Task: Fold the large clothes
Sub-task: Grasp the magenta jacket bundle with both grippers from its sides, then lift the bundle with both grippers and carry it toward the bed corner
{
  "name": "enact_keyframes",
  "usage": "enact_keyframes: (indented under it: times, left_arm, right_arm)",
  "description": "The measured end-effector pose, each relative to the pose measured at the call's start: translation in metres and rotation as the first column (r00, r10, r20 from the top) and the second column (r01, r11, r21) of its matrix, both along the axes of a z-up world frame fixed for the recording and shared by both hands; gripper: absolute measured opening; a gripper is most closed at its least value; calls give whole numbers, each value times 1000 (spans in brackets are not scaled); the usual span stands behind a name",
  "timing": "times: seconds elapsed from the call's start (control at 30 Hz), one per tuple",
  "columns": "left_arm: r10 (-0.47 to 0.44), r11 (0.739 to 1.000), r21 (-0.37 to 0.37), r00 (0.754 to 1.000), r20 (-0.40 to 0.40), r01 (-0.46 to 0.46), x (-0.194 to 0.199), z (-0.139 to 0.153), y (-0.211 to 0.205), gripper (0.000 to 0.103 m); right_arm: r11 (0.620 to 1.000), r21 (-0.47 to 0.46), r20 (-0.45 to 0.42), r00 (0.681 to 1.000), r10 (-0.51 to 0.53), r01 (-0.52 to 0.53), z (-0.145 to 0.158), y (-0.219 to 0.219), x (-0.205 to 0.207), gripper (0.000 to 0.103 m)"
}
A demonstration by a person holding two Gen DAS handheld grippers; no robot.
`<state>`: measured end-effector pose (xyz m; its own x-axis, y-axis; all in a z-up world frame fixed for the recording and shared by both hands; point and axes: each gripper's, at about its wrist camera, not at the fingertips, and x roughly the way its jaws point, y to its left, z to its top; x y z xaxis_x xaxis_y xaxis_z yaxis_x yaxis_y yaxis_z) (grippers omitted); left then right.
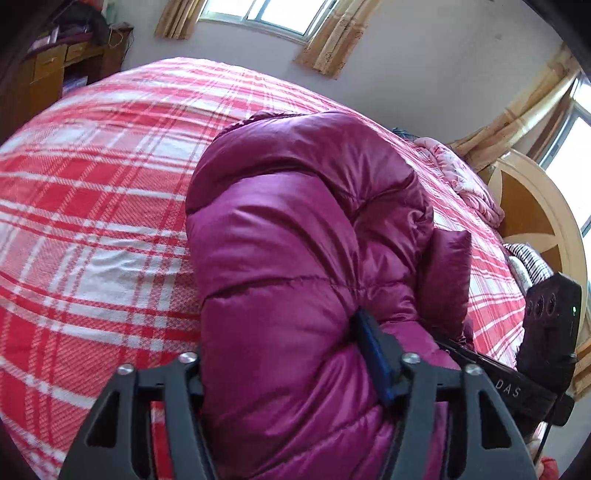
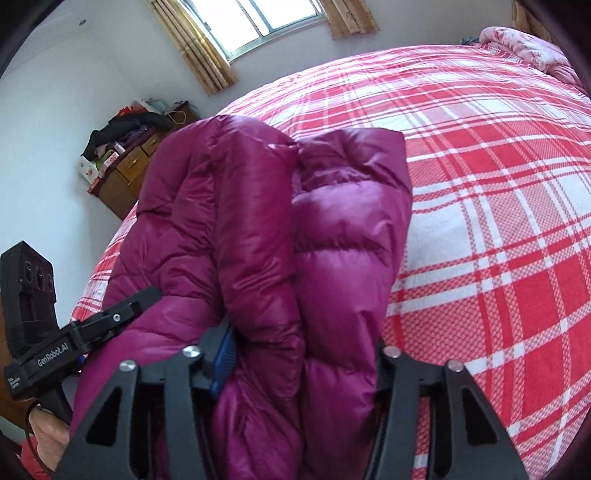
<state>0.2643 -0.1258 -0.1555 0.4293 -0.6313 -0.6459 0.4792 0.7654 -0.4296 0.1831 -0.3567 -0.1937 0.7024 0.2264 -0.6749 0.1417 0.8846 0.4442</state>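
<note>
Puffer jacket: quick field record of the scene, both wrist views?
garment: magenta puffer jacket, bunched in thick folds
surface: bed with red-and-white plaid cover
left gripper: shut on the jacket's near edge
right gripper: shut on the jacket, doubled layers between its fingers
background: pink quilt at far end of the bed, wooden dresser, curtained window
fold state: not flat, still bulky

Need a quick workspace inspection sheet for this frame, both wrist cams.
Surface: bed with red plaid sheet.
Job's things: magenta puffer jacket, bunched, lifted at near end.
Clutter: pink quilt and striped cloth by headboard.
Grippers: left gripper and right gripper each shut on the jacket.
Cables: thin black cord under right gripper.
Surroundings: curtained window, cluttered wooden dresser.
</note>
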Motion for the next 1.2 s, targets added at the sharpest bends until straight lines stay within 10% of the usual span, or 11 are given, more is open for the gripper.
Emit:
enact_keyframes:
  times: [0.33, 0.63, 0.8, 0.87, 0.93, 1.2]
  left_arm:
    - [127, 979, 151, 989, 74, -137, -75, 26, 61, 54]
    - [227, 963, 144, 974, 10, -226, -116, 2, 132, 62]
    - [224, 972, 90, 971, -80, -217, -110, -6, 146, 70]
    - [216, 972, 115, 973, -78, -207, -105, -5, 147, 75]
    - [205, 973, 125, 976, -75, -195, -102, -3, 146, 77]
    - [211, 975, 99, 972, -104, -201, -90, -16, 144, 92]
  right_arm:
    - [977, 170, -19, 990, 136, -131, -8, 47, -41, 30]
    - [964, 131, -18, 972, 235, -230, -16, 106, -75, 31]
    - [975, -3, -49, 974, 221, -222, -8, 113, -74, 47]
    - [975, -94, -90, 977, 195, -204, -1, 117, -70, 76]
    - [966, -152, -111, 975, 195, -210, 9, 116, -60, 82]
    - [965, -58, -81, 965, 250, -255, -1, 107, -28, 67]
